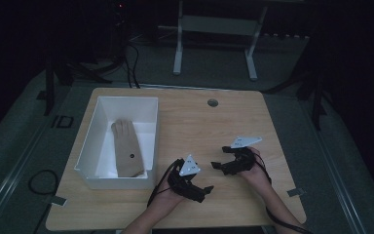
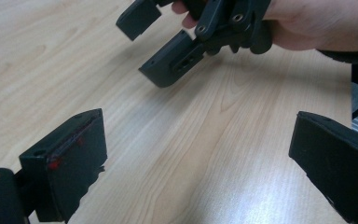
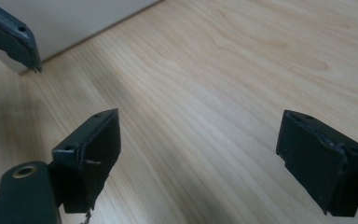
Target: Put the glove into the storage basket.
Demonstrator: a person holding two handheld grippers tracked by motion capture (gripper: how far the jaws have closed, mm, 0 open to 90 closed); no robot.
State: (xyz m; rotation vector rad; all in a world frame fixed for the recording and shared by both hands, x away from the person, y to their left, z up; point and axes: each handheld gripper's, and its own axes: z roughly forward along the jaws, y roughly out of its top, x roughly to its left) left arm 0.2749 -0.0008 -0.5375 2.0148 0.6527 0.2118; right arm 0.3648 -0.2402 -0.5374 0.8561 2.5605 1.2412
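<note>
Tan glove (image 1: 126, 148) lying lengthwise in white bin (image 1: 91, 144), left of left hand-held gripper (image 1: 205, 188), the nearer; right hand-held gripper (image 1: 216, 165) farther; both wide, empty, over worktop (image 1: 214, 126)

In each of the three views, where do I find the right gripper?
High view: right gripper at lower middle, jaws pointing left.
Left gripper view: the gripper at top centre, jaws apart.
Right gripper view: the gripper at the bottom, one jaw on each side.
Shared landmark: the wooden table.
</note>
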